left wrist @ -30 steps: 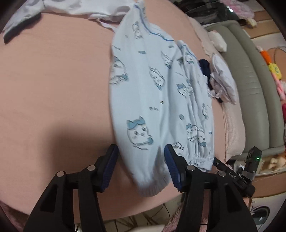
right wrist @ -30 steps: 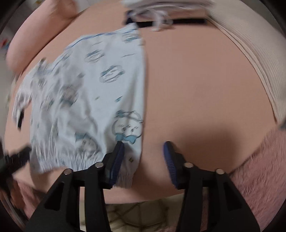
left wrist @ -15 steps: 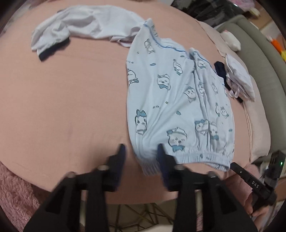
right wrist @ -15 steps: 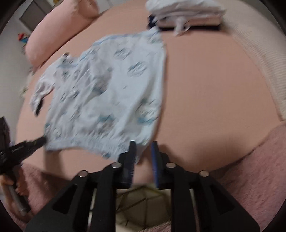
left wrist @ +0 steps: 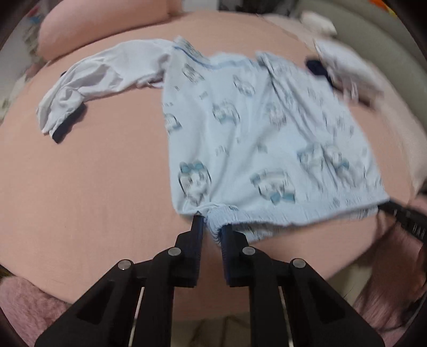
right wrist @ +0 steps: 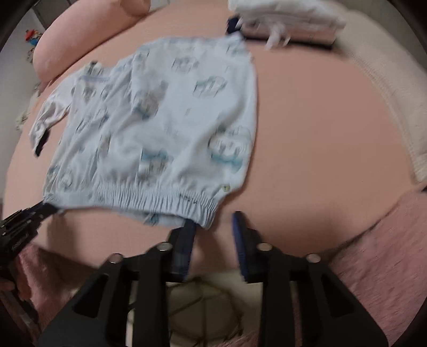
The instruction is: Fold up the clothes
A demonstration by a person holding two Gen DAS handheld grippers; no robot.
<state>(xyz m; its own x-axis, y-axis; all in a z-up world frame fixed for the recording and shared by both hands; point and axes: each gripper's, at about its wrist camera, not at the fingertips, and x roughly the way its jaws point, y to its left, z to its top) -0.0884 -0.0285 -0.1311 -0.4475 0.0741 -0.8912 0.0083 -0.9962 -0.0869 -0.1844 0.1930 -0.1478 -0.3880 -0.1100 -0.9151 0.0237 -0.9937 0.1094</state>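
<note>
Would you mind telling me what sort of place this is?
Most likely a bedroom: a bed with a pink sheet, a pink pillow at its far end, and folded laundry stacked beside printed pale-blue pyjama bottoms.

Pajama pants (left wrist: 261, 138) lie on the bed (left wrist: 93, 173), a shirt (left wrist: 101, 80) left, folded clothes (right wrist: 288, 18) behind.

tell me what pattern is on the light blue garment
Small cartoon animal faces with darker blue bows, printed all over the light blue garment; they show best in the left wrist view.
</note>
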